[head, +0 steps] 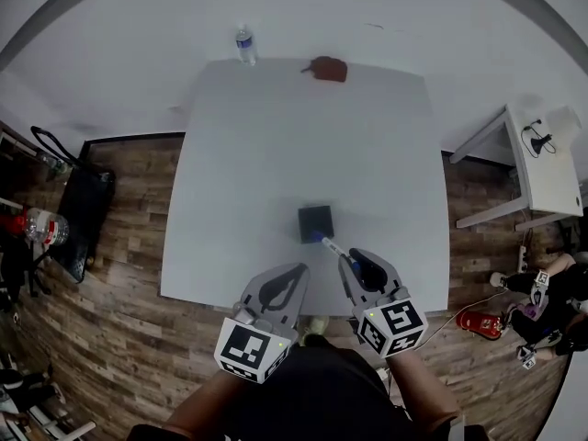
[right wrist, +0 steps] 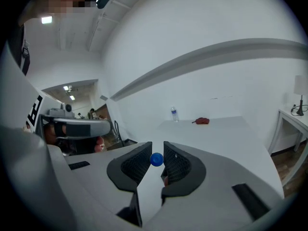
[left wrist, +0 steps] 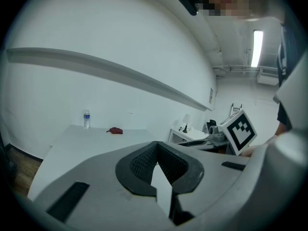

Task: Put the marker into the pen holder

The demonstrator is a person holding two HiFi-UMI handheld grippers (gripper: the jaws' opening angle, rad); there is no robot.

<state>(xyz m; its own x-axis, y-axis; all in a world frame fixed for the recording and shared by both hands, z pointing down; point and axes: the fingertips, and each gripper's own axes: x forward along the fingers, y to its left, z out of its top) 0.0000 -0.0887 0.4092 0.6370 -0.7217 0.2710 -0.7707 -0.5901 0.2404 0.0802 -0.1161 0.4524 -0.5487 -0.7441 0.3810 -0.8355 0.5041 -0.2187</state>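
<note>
Showing a white table [head: 276,154] from above on a wooden floor [head: 129,246], with both grippers held over its near edge. The pen holder [head: 315,222], a dark square box, stands upright on the near half of the table. The right gripper [head: 351,257] has its jaws closed narrowly on the marker [head: 336,250]. The marker has a white barrel and a blue end, and it slants out of the jaws toward the holder. Its far end lies at the holder's near right corner; whether it has entered the opening cannot be told. In the right gripper view, the blue round end of the marker [right wrist: 156,160] sits pinched between the two ribbed pads of the right gripper [right wrist: 157,149].

The left gripper [head: 292,276] hovers just beside the right one, nearer the table's left side. In the left gripper view, the jaws of the left gripper [left wrist: 156,146] meet at their tips with nothing between them.

At the far edge of the table stand a water bottle [head: 244,46] and, well apart from it, a red-brown object [head: 329,68]. A white side table [head: 542,168] stands off to the right.
</note>
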